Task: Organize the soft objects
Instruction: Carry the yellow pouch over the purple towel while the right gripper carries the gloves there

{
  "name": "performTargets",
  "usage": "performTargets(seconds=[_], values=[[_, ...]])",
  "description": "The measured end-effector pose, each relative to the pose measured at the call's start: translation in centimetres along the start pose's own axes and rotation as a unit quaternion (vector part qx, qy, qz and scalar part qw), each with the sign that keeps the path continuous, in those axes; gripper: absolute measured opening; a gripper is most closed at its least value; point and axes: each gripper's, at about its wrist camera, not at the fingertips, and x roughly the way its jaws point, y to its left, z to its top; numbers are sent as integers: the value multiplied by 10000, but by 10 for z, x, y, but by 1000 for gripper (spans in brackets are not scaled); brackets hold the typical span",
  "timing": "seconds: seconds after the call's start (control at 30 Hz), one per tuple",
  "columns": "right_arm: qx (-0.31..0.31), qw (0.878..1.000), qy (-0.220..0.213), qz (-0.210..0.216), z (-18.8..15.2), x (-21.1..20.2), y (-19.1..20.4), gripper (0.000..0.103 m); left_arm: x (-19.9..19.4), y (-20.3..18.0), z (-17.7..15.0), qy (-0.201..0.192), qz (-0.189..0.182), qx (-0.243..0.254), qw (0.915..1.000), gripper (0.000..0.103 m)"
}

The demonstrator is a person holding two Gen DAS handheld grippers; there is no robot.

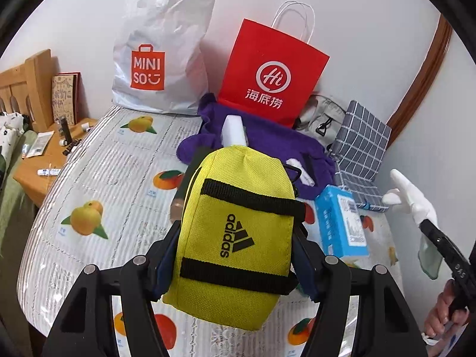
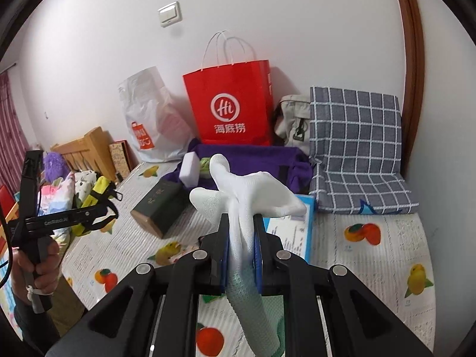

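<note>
Above a fruit-print table point(image 1: 98, 160), the left gripper point(image 1: 238, 255) is clamping a yellow pouch point(image 1: 238, 238); the right gripper point(image 2: 241, 250) is pinching a white sock point(image 2: 247, 196).

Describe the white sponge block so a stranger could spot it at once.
Find the red paper bag against the wall. A purple cloth lies before it, and the sponge block rests on the cloth's left part. It is the only plain white brick-shaped thing there.
</note>
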Motion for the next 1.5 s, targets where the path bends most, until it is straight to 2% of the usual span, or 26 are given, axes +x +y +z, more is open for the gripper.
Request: performTargets(seconds=[0.33, 1.07, 1.33, 1.5], values=[[182, 9997, -7, -163, 38, 24, -11, 14, 5, -8, 35, -85, -7, 167, 9998, 65], [47, 9992, -369, 135, 126, 91, 2, 14, 46, -17, 125, -382, 167, 301, 9987, 66], [67, 9985, -449, 296, 152, 122, 3, 14, 65, -13, 141, -360, 125, 120, 9992, 66], [92, 9991, -391, 143, 154, 145, -4, 14, 76, -11, 150, -333, 196, 80, 9992, 66]])
